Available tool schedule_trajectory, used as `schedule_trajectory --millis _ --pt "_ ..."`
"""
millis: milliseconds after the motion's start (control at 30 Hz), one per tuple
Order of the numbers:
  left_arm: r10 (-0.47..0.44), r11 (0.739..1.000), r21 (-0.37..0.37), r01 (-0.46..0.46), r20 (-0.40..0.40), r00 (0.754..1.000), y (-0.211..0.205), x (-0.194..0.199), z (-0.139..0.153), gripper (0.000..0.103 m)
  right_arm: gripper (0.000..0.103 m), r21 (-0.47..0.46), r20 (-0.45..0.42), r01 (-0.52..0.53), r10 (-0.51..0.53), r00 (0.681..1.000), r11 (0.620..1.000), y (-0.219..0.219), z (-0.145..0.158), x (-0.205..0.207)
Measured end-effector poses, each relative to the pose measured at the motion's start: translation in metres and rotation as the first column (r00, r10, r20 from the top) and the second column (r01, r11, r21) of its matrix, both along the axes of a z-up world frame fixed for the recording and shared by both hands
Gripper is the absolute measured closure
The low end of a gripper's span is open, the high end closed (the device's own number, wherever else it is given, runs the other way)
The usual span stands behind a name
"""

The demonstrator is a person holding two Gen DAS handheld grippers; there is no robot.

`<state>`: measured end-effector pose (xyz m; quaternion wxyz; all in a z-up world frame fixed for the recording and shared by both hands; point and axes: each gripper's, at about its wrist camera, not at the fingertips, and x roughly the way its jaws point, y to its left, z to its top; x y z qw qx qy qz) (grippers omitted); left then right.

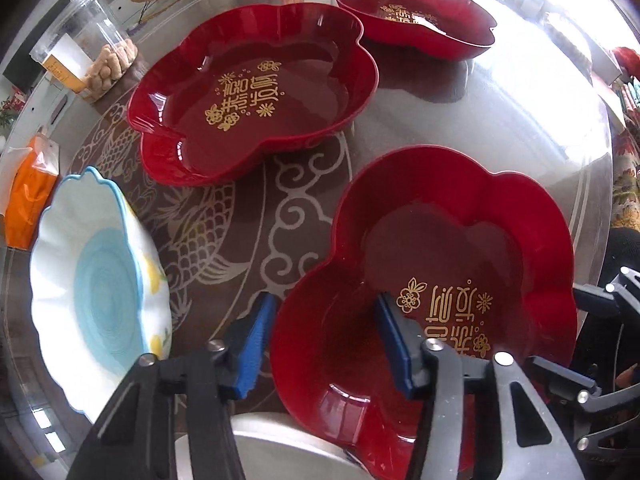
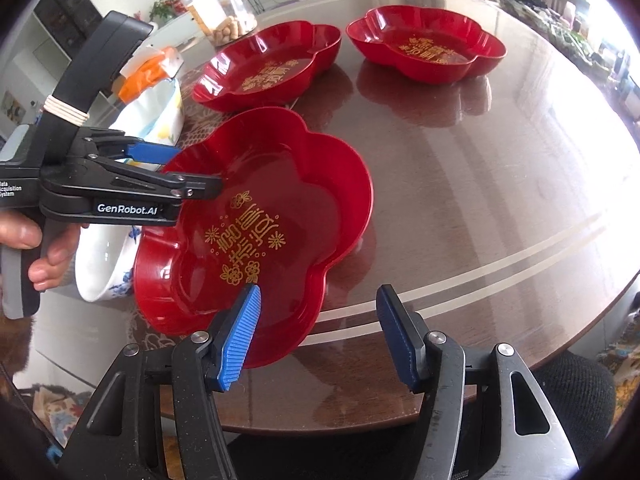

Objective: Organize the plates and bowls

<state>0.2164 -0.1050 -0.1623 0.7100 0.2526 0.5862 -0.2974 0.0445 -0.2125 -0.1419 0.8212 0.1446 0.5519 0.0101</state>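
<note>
- Nearest red plate (image 2: 256,224), at centre frame on the table (image 2: 480,168), is straddled at opposite rims by both grippers.
- Left gripper (image 1: 324,340) and right gripper (image 2: 316,332) are seen unclenched; pad contact seems absent.
</note>
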Motion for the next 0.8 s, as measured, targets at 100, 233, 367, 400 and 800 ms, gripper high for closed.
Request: schedule_trajectory --millis 100,233,367,400,800 --pt "0.000 1.000 0.014 0.000 0.025 1.000 0.002 -0.003 0.001 0.071 0.081 0.015 -0.021 0.000 0.001 1.000 1.000 0.002 -0.011 0.004" --pt "0.035 0.999 -0.026 -0.036 -0.012 0.999 0.010 -0.004 0.006 0.086 0.088 0.036 -0.019 0.040 -0.040 0.999 0.999 -0.012 -0.011 0.004" --pt "0.038 0.996 -0.086 -0.039 -0.012 0.999 0.004 -0.017 0.026 0.087 0.091 0.078 0.015 0.093 -0.095 0.995 0.993 -0.039 0.007 -0.007" --pt "0.035 0.995 -0.098 -0.035 -0.002 0.999 -0.002 -0.021 0.032 0.087 0.091 0.079 0.027 0.101 -0.103 0.994 0.992 -0.046 0.014 -0.010" --pt "0.032 0.973 -0.229 -0.039 -0.038 0.999 -0.145 -0.039 0.054 0.087 0.091 -0.030 0.046 0.251 -0.250 0.967 0.968 -0.177 0.053 -0.024"
